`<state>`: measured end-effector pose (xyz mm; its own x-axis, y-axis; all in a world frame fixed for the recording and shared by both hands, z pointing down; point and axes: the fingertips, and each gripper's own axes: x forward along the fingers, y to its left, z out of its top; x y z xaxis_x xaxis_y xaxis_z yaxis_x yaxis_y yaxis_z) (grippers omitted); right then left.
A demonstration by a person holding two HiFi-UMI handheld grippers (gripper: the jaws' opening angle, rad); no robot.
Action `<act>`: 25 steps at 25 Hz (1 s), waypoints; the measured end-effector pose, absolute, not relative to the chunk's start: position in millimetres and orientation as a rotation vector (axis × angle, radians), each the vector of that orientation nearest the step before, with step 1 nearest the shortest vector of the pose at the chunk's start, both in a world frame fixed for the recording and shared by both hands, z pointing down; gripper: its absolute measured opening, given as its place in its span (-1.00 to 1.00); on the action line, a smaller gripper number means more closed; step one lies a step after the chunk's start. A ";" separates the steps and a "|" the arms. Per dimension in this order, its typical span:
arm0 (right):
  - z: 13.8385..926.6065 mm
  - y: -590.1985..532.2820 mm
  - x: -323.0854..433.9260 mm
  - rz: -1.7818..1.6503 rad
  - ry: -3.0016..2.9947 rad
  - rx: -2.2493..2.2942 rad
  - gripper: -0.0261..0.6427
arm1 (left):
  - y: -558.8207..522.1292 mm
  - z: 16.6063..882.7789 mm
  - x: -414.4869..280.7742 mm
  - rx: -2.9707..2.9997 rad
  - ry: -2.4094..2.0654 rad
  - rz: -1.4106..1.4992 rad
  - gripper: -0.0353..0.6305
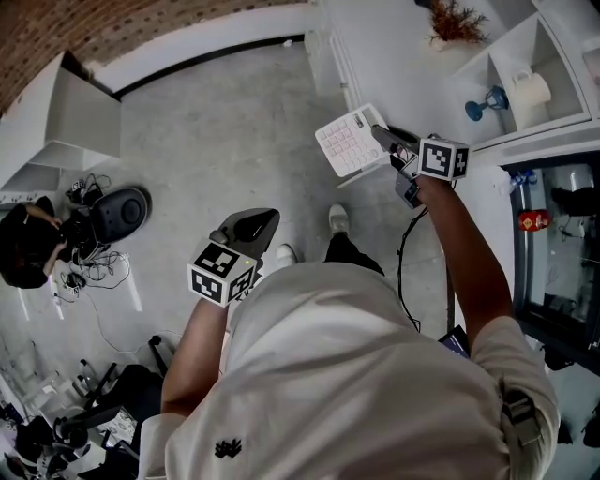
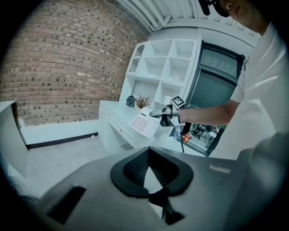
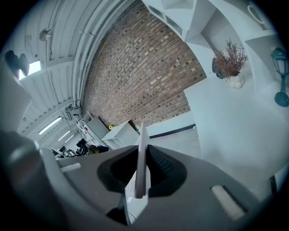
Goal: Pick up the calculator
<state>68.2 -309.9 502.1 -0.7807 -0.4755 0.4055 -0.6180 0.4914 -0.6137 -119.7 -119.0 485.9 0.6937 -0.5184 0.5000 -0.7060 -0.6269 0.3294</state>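
A white calculator (image 1: 349,141) with pinkish keys hangs in the air over the floor, just off the white counter's edge. My right gripper (image 1: 380,134) is shut on its right edge. In the right gripper view the calculator (image 3: 142,135) shows edge-on, clamped between the dark pads of the right gripper (image 3: 143,154). The left gripper view shows the calculator (image 2: 143,124) held out by the right gripper (image 2: 156,113) beside the counter. My left gripper (image 1: 255,222) hangs lower left over the bare floor, apart from the calculator. The tips of the left gripper (image 2: 149,153) meet with nothing between them.
A white counter (image 1: 403,56) with shelves stands at the right, bearing a dried plant (image 1: 457,23), a blue ornament (image 1: 487,101) and a white roll (image 1: 530,89). A dark glass-front cabinet (image 1: 553,244) is further right. At the left sit a person (image 1: 23,246), cables and a black device (image 1: 117,214).
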 end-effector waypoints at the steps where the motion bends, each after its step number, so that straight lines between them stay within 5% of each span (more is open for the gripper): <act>1: 500.8 -304.5 64.0 1.159 -2.553 0.941 -0.72 | -115.3 486.7 -122.5 2.397 -0.936 0.493 -0.88; 25: 473.7 -215.6 13.1 1.091 -2.598 0.862 -0.72 | -54.5 497.1 -150.7 2.428 -0.889 0.470 -0.88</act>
<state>13.1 -215.6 473.7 -0.8115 -0.4392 0.3856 -0.5828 0.5587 -0.5901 -150.7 -54.5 497.1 0.7263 -0.4966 0.4753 -0.6724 -0.6570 0.3410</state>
